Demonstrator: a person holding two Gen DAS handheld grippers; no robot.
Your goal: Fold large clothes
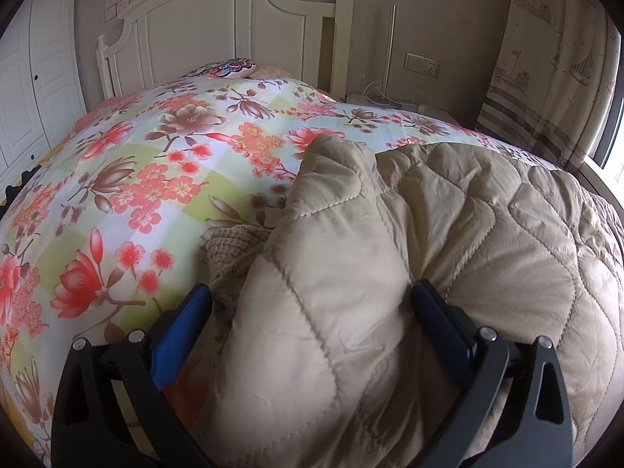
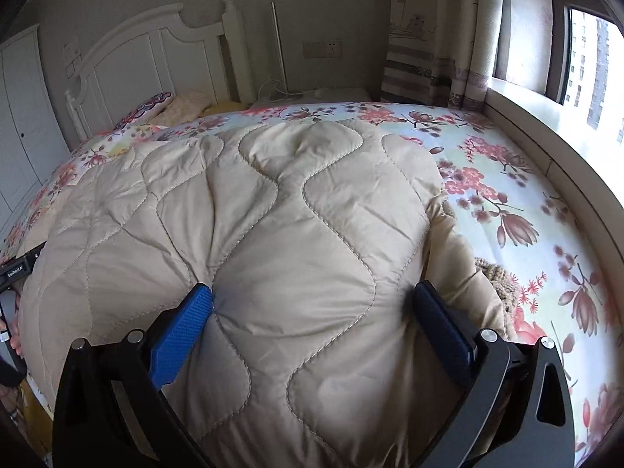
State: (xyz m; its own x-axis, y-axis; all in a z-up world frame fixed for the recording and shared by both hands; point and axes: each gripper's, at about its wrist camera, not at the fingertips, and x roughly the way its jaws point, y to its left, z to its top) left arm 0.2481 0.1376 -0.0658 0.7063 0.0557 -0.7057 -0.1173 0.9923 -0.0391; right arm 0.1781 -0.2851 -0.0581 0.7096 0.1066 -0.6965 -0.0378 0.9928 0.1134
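- Left hand-held gripper (image 1: 312,292): black frame with blue textured pads (image 1: 183,335). Its two fingers stand wide apart, one on each side of a raised fold of the beige quilted padded garment (image 1: 390,241). The fabric bulges between the fingers. Whether the pads press it cannot be determined from the left wrist view.
- Right hand-held gripper (image 2: 312,292): same build, fingers also spread wide. The blue pad (image 2: 183,335) on the left touches the quilted surface at a stitched seam; the dark pad (image 2: 444,331) on the right sits against the garment's edge. A firm clamp cannot be confirmed.
- The beige quilted padded garment (image 2: 273,214) lies bunched on the bed, with wavy stitch lines across its surface. It covers the near part of the bed in both views.
- A beige knitted piece (image 1: 230,245) shows beside the garment's left edge in the left wrist view; a similar knitted patch (image 2: 495,277) shows by its right edge in the right wrist view.
- Floral bedspread (image 1: 136,179), with red and brown blossoms on pale squares, lies beneath the garment.
- White panelled wooden headboard (image 1: 218,19) stands at the far end of the bed, with a patterned pillow (image 1: 234,68) below it.
- Printed curtain (image 2: 433,39) hangs beside the window (image 2: 589,66) on the right.
- White wardrobe doors (image 1: 35,78) stand at the left.
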